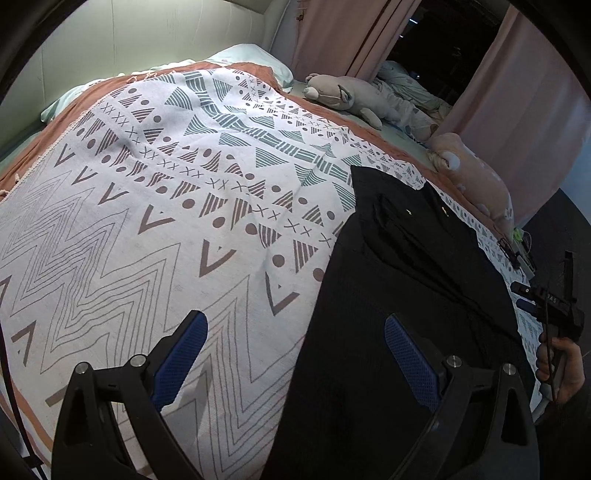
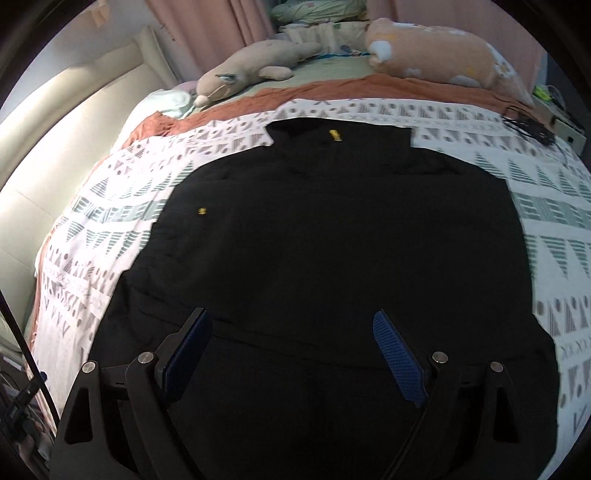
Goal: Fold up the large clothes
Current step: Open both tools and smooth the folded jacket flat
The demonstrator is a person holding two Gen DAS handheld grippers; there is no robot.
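The black garment (image 2: 332,240) runs off the bottom edge (its hem unseen), its small yellow marks (image 2: 335,135) unreadable.

Black claws with blue textured pads

Left claw (image 1: 293,341) and right claw (image 2: 293,341): silver pivot screws, black cables; bare-skinned hand (image 1: 561,369).

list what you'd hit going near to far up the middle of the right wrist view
right gripper → black garment → yellow tag at its collar → patterned blanket → orange blanket border → pink curtain
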